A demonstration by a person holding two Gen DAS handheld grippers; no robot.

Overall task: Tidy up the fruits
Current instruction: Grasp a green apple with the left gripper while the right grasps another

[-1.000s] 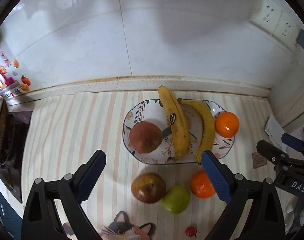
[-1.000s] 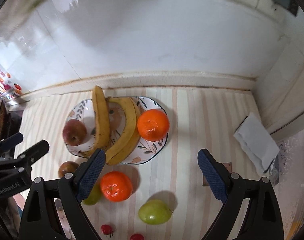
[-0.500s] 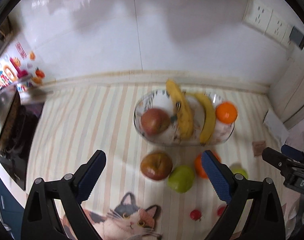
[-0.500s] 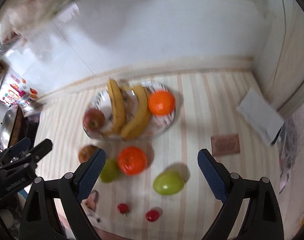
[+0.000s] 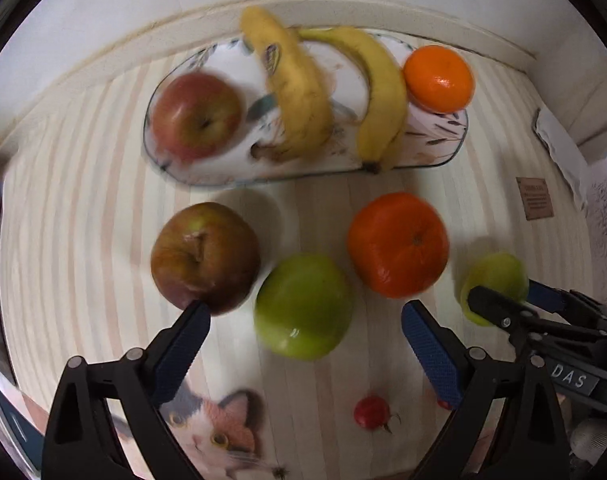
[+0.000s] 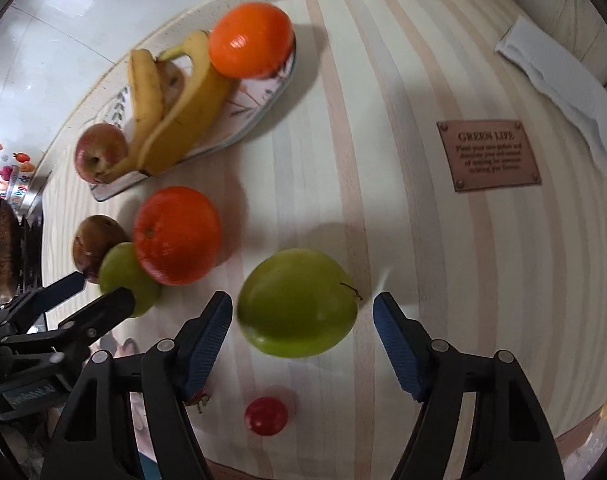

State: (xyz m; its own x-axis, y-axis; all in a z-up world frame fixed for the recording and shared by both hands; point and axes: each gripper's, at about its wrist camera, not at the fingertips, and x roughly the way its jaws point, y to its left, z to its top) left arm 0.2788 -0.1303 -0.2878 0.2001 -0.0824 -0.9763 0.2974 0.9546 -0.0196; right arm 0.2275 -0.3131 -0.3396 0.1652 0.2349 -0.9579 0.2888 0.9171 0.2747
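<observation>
- My left gripper (image 5: pixel 305 330) has its jaws spread wide and holds nothing; a green apple (image 5: pixel 303 306) sits in the gap between the blue pads, low in the centre of the left wrist view.
- The left pad's tip overlaps the lower edge of a brownish-red apple (image 5: pixel 205 256) in that view; I cannot tell whether they touch.
- Right of centre in the same view, a tangerine (image 5: pixel 398 243) lies on the striped mat (image 5: pixel 83 220), just beside the green apple.
- My right gripper (image 6: pixel 303 312) is also spread open, its pads on either side of a second green apple (image 6: pixel 297 302) at the lower centre of the right wrist view; a gap shows on the right side, while the left pad is very near the fruit.
- Nothing is pinched by either pair of fingers.
- The patterned plate (image 5: pixel 443 148) fills the upper part of the left wrist view, carrying a red apple (image 5: pixel 195 116), two bananas (image 5: pixel 299 88) and an orange (image 5: pixel 439 78) at its right end.
- Two small red fruits (image 6: pixel 265 416) lie on the mat near the bottom edge of the right wrist view.
- A brown tag (image 6: pixel 489 156) sits on the mat at the right, with a folded white cloth (image 6: pixel 559 80) in the upper right.
- A cat picture (image 5: pixel 219 428) shows at the bottom of the left wrist view.
</observation>
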